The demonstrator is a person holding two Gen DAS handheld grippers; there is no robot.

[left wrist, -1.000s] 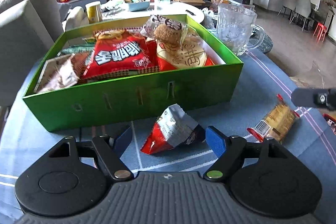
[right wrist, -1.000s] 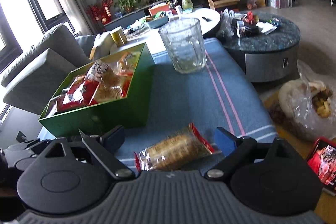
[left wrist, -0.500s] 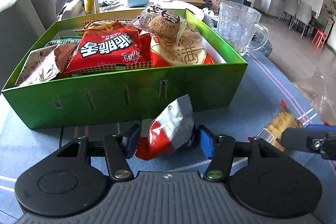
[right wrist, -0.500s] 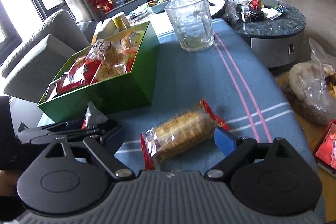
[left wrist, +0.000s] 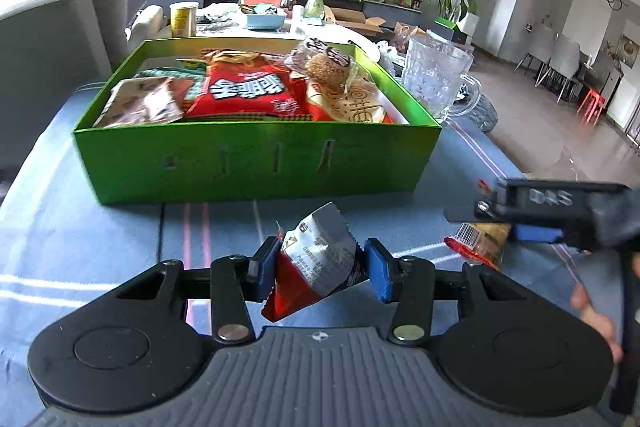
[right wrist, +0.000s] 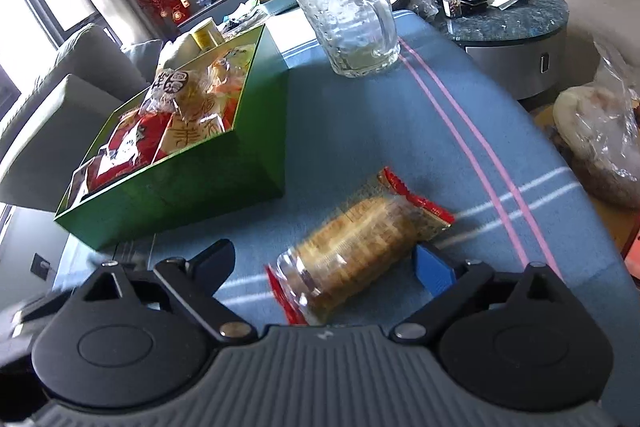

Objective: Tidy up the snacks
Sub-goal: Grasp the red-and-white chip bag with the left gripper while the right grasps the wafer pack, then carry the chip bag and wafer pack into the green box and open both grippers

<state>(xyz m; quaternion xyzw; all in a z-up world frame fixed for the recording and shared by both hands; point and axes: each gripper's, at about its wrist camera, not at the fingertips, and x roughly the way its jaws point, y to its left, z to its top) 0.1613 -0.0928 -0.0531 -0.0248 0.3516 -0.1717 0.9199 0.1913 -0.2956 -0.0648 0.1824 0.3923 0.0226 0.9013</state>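
Note:
A red and silver snack packet [left wrist: 316,259] stands between the blue pads of my left gripper [left wrist: 322,271]. Its jaws are closing and the pads press on the packet's sides, just in front of the green box [left wrist: 256,163]. The box holds several snack bags, among them a big red one [left wrist: 248,91]. In the right wrist view a clear packet of crackers [right wrist: 356,243] with red ends lies on the blue cloth, between the wide-apart fingers of my right gripper [right wrist: 324,267]. Its pads are not touching it. The green box [right wrist: 180,203] sits to its left.
A glass mug [left wrist: 432,79] stands right of the box, also the glass mug [right wrist: 352,23] behind the crackers. A round dark table [right wrist: 512,15] with small items and a plastic bag [right wrist: 600,131] lie off the cloth's right edge. A grey sofa [left wrist: 48,47] is at left.
My left gripper's jaws have closed from wide apart onto the red and silver packet and tipped it up. My right gripper has come down closer over the cracker packet, still open.

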